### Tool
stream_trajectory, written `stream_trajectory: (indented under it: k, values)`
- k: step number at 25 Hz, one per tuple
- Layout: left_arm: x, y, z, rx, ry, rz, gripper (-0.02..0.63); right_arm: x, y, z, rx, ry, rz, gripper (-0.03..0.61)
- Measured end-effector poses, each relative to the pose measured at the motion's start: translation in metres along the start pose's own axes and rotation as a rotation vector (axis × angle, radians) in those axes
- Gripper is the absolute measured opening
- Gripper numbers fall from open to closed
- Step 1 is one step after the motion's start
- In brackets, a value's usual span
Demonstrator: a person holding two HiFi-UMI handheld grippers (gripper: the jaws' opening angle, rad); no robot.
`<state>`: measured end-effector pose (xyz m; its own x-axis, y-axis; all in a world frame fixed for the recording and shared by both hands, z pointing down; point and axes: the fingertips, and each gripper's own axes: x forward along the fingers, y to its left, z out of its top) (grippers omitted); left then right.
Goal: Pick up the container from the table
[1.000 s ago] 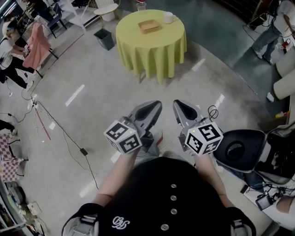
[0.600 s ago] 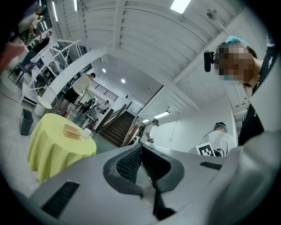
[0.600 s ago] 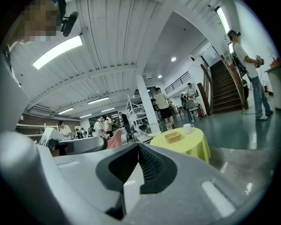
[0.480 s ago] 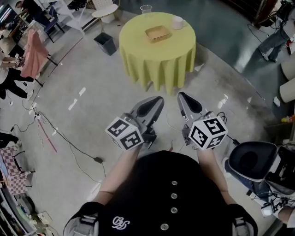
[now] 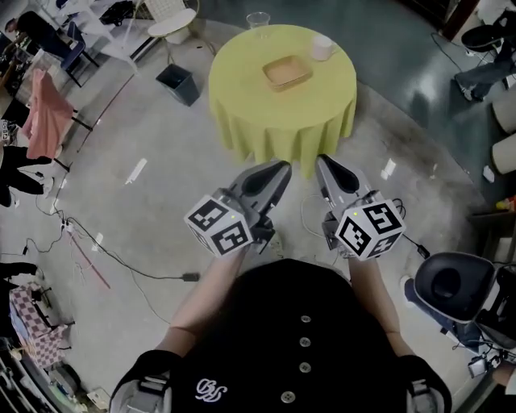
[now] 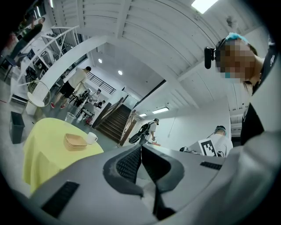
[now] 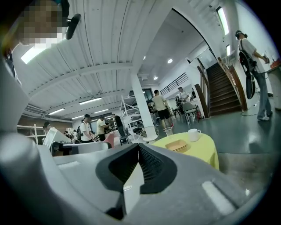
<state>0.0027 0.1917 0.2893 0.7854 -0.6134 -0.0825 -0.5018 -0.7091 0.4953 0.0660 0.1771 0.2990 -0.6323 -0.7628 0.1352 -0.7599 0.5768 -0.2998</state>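
Seen from the head view, a round table point(image 5: 242, 81) stands on a pale, polished concrete floor point(image 5: 161, 185), draped to the ground in a soft yellow-green cloth. The container point(image 5: 287, 73) is a shallow square tan tray that looks like wood. It lies near the middle of the table top, a little toward the far edge. A white mug point(image 5: 322, 47) sits by the far right edge and a clear plastic cup point(image 5: 258, 19) stands at the far edge, both apart from the container. The left gripper point(image 5: 280, 169) and the right gripper point(image 5: 324, 163) are held side by side, short of the table's near edge and pointing toward it.

The gripper views add a low side look. From there the container reads as a few thin layers stacked, with a flaring rim. In the left gripper view the jaws are pressed together with nothing between them. Their ribbed black pads point(image 6: 129, 164) meet along one line inside smooth grey moulded shells. The right gripper view shows the same: jaws closed and empty. Both views also take in a staircase point(image 7: 224, 88) beyond the table, which the head view does not reach.

Only the head view shows the dark square bin point(image 5: 177, 84) on the floor left of the table and the thin black cables point(image 5: 121, 258) trailing across the concrete.
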Motion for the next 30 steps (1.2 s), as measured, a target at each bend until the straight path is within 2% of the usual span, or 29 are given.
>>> stream_trajectory:
  k: [8, 17, 25, 30]
  values:
    - [0.0, 0.044, 0.008, -0.035, 0.016, 0.012, 0.014, 0.047, -0.009, 0.001, 0.014, 0.025, -0.012, 0.002]
    - [0.015, 0.073, 0.007, -0.061, 0.052, 0.028, 0.014, 0.061, -0.037, -0.001, 0.066, 0.009, -0.057, 0.002]
    - [0.05, 0.118, 0.02, -0.016, 0.071, 0.06, 0.014, 0.111, -0.066, 0.015, 0.05, 0.009, 0.009, 0.002]
    - [0.079, 0.159, 0.034, -0.031, 0.059, 0.088, 0.014, 0.153, -0.099, 0.025, 0.068, 0.013, 0.02, 0.002]
